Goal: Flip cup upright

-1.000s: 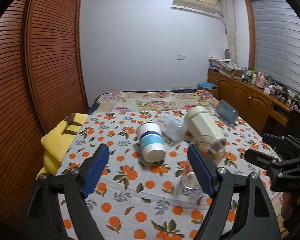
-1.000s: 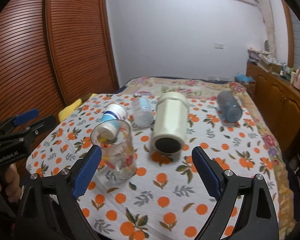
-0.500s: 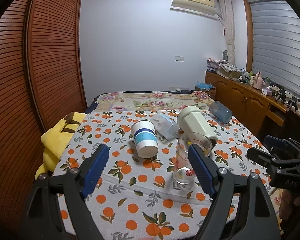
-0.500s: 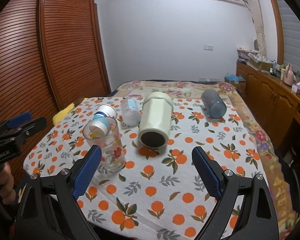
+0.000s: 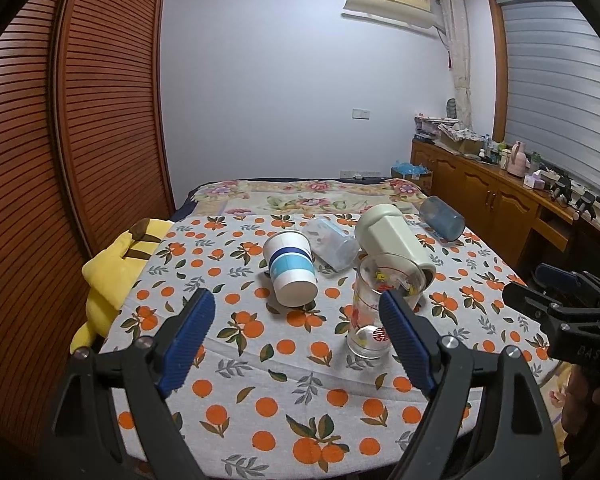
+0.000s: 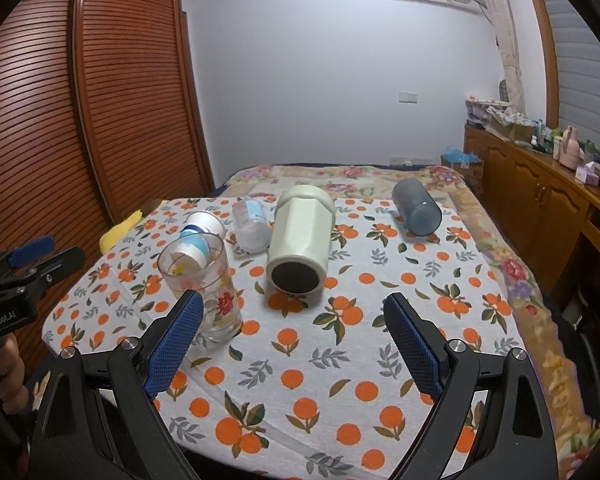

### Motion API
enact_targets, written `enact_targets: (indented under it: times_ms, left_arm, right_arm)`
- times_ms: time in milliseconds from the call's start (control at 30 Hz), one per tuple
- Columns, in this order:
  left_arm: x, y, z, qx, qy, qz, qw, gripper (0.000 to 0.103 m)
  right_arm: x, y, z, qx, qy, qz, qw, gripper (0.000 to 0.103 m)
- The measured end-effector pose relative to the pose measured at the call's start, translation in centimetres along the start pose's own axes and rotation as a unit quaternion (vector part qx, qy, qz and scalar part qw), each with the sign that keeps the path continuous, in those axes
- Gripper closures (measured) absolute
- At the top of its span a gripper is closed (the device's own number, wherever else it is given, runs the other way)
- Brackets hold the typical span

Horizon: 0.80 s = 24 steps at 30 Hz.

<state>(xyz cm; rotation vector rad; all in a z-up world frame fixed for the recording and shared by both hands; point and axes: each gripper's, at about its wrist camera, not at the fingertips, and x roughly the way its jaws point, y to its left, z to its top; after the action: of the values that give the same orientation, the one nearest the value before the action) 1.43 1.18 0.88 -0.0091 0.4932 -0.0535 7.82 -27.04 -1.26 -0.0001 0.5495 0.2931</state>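
A clear printed glass [image 5: 370, 316] [image 6: 204, 284] stands upright on the orange-patterned tablecloth. Lying on their sides behind it are a white paper cup with blue bands [image 5: 290, 268] [image 6: 202, 230], a clear plastic cup [image 5: 332, 242] [image 6: 252, 224], a cream tumbler [image 5: 392, 240] [image 6: 302, 242] and a grey-blue cup [image 5: 442, 218] [image 6: 416, 208]. My left gripper [image 5: 296, 340] is open and empty, in front of the paper cup and glass. My right gripper [image 6: 294, 342] is open and empty, in front of the tumbler.
A yellow plush [image 5: 108, 268] lies at the table's left edge. A slatted wooden wardrobe [image 5: 80, 120] stands on the left. A cluttered wooden sideboard [image 5: 500, 192] runs along the right wall. A floral bedspread [image 5: 308, 196] lies behind the table.
Both grippers have pulled back and up from the table, so the cups look smaller and farther. The glass stands upright throughout.
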Motion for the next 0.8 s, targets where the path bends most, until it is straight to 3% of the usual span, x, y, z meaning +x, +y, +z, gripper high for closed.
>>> enact_targets:
  times_ms: [800]
  left_arm:
    - [-0.22,-0.22,0.16,0.0,-0.003,-0.004,1.0,0.018]
  right_arm:
    - [-0.04,-0.2,0.08,0.002,-0.002,-0.003,1.0,0.01]
